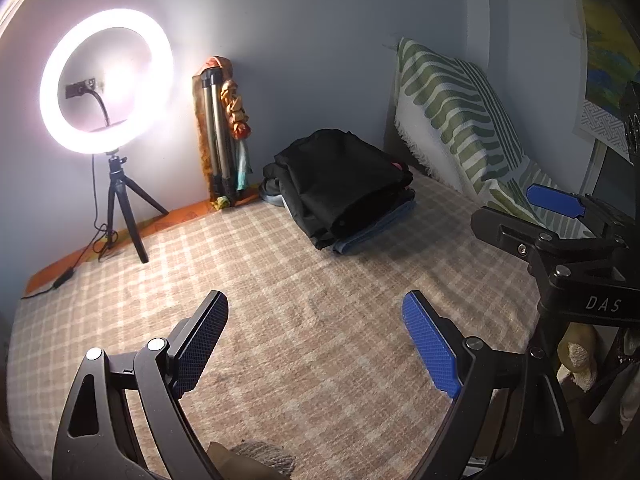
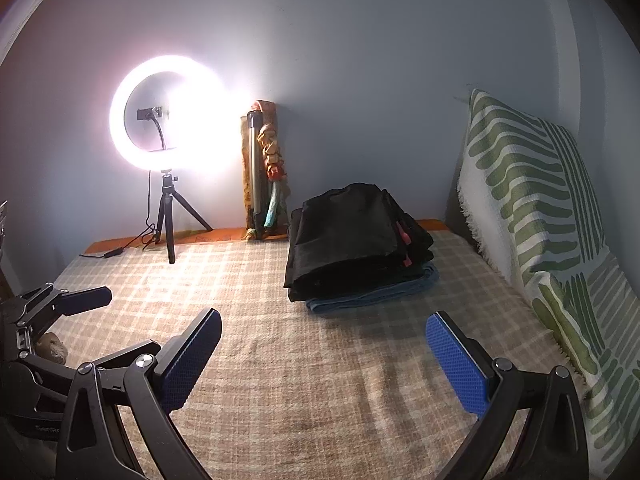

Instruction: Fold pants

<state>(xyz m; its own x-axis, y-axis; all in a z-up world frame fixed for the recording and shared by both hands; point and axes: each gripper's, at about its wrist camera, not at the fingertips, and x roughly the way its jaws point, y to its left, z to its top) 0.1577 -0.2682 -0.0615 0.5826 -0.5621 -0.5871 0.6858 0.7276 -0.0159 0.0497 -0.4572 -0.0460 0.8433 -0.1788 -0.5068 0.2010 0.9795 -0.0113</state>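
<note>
A: What is right up close?

B: The left gripper [image 1: 316,336] and the right gripper [image 2: 322,350]. Both have their blue fingers spread wide. Nothing is between them. They hang over the bed [image 2: 320,392], side by side.

A: What is on the bed under them?

B: Just the checked blanket. It is brown and cream. No pants lie there flat.

A: So where are the pants?

B: Farther back. There is a pile of folded clothes [image 2: 356,248] near the wall. The top ones are black pants [image 1: 340,176], I think. Under them is something blue [image 2: 372,294]. The pile is well apart from both grippers.

A: What is next to the pile?

B: A big pillow [image 2: 536,208] with green stripes leans on the right. On the left, at the wall, stands a folded tripod [image 2: 260,176] with a cloth tied on it. Farther left is a bright ring light [image 2: 168,114] on little black legs.

A: Which step is this?

B: I think it is either the very start or the very end. No pants are being held. The pile looks done.

A: What must the next move do?

B: If one more pair needs folding, a gripper must reach far forward, pinch only the top black layer, and pull it onto the bare blanket. It should not drag the whole pile
</note>
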